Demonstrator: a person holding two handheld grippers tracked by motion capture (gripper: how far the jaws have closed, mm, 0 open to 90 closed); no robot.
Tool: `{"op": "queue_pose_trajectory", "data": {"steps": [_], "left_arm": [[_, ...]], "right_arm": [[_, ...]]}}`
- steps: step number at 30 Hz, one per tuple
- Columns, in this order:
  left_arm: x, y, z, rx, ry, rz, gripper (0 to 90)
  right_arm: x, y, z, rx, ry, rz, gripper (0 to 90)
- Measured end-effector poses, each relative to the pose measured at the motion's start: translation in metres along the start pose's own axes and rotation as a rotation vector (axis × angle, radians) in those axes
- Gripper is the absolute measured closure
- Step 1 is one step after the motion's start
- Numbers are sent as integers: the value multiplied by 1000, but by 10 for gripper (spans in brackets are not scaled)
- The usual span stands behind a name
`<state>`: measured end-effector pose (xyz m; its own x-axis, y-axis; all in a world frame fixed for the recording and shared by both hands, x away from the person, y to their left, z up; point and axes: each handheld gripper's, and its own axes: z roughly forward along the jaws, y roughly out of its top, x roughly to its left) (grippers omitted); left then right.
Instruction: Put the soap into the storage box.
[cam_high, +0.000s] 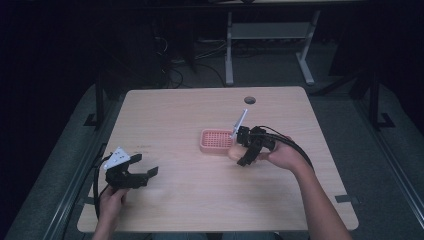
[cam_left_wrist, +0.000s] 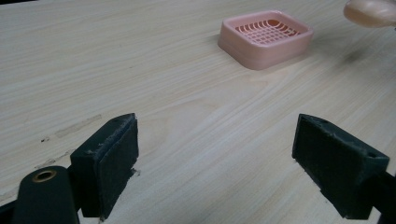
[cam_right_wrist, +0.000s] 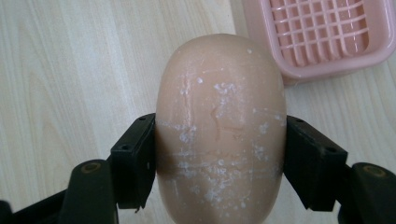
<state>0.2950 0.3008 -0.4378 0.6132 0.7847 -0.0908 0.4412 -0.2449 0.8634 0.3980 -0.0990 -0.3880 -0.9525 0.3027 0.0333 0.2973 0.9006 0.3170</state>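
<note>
A peach bar of soap (cam_right_wrist: 219, 130), flecked with white, sits between the jaws of my right gripper (cam_right_wrist: 219, 161), which is shut on it. In the high view that right gripper (cam_high: 240, 152) holds the soap (cam_high: 233, 152) just above the table, at the near right corner of the pink slatted soap dish (cam_high: 216, 140). The dish (cam_right_wrist: 327, 32) lies up and to the right in the right gripper view. My left gripper (cam_high: 145, 167) rests near the table's front left, open with nothing between its pads (cam_left_wrist: 116, 158). The dish (cam_left_wrist: 266, 37) and soap (cam_left_wrist: 371, 11) lie far ahead of it.
The light wood table (cam_high: 200, 200) has a round cable hole (cam_high: 249, 100) near its far edge. A white desk frame (cam_high: 270, 35) and cables stand on the dark floor beyond the table.
</note>
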Motion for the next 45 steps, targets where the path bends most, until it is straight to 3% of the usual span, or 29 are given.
{"op": "queue_pose_trajectory", "data": {"steps": [12,17,27,30,34,41,45], "left_arm": [[0,0,-1,-8,1,-5,143],[0,0,-1,-3,0,-3,143],[1,0,-2,-8,-1,-8,143],[0,0,-2,-11,-2,-8,143],[0,0,-2,-5,-2,-7,143],[1,0,-2,-7,-3,-10,143],[1,1,-2,-6,-3,-7,143]], "right_arm": [[-11,22,1,16,-7,-26,319],[-15,24,3,4,3,-19,319],[-25,35,9,36,3,-23,319],[-27,38,10,19,11,-18,319],[-32,46,14,46,8,-27,319],[-38,54,15,35,19,-25,319],[-41,58,16,55,14,-35,318]]}}
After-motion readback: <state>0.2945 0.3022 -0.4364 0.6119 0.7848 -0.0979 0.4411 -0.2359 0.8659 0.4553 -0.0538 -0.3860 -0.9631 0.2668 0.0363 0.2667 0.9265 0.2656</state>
